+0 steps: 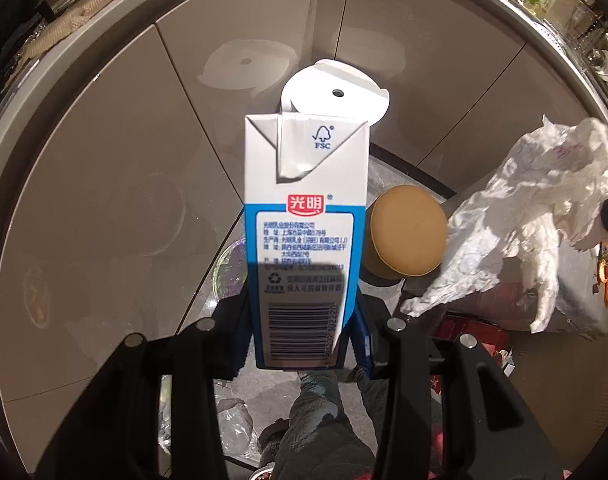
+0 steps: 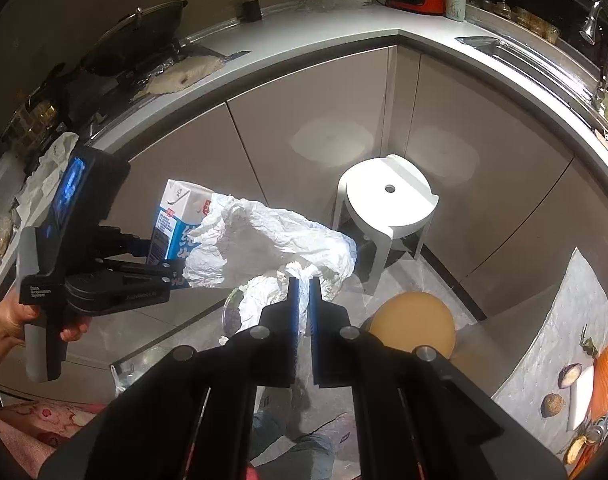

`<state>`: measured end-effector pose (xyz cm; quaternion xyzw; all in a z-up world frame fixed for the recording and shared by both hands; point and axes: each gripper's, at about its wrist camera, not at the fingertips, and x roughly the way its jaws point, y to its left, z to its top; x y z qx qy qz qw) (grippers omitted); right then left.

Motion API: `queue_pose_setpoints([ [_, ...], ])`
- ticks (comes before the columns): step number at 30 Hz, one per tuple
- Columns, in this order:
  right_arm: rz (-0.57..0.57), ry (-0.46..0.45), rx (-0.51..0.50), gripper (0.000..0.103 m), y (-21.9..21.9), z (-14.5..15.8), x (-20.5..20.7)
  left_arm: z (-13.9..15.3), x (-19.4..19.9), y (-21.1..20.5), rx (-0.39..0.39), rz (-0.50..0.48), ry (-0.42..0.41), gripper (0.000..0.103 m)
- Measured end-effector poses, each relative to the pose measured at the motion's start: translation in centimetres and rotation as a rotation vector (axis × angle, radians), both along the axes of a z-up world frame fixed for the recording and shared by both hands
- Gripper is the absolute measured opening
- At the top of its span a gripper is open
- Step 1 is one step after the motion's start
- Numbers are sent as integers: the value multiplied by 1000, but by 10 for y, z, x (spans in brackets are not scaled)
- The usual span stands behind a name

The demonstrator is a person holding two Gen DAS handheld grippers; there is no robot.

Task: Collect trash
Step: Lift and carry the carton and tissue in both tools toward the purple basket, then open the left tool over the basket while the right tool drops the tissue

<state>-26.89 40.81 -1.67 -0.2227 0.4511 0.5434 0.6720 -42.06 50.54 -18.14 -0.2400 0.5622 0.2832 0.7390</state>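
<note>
A blue-and-white milk carton (image 1: 304,220) stands upright between the fingers of my left gripper (image 1: 304,336), which is shut on its lower end above the floor. The same carton (image 2: 172,220) shows in the right wrist view, with a hand (image 2: 8,328) holding the left gripper (image 2: 160,254). My right gripper (image 2: 304,284) is shut on a big crumpled white wrapper (image 2: 272,240). The wrapper hangs just right of the carton and partly covers it. In the left wrist view the wrapper (image 1: 523,216) fills the right side.
A white stool (image 2: 387,204) stands in the cabinet corner. A tan round lid (image 2: 411,320) sits on a container below the grippers, and a clear bag's rim (image 2: 232,312) lies beside it. Grey cabinets (image 2: 304,120) and a counter curve behind. The person's legs (image 1: 323,420) are underneath.
</note>
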Motion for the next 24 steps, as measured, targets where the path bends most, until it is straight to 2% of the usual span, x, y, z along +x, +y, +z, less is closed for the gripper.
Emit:
queue_pose_setpoints([
  [6,49,6,-66,6,18,-24,-7,-79,-13,19,-31,44,48,40],
  [11,86,30,-143,6,36,-69,-18,-179,-16,37,-93,53,102,41],
  [19,152,50,-206,6,73,-163,-41,-344,-25,65,-184,101,169,41],
  [23,187,61,-237,6,91,-197,-50,-391,-30,74,-224,135,198,44],
  [24,193,67,-243,6,94,-204,-51,-396,-32,75,-228,137,206,48],
])
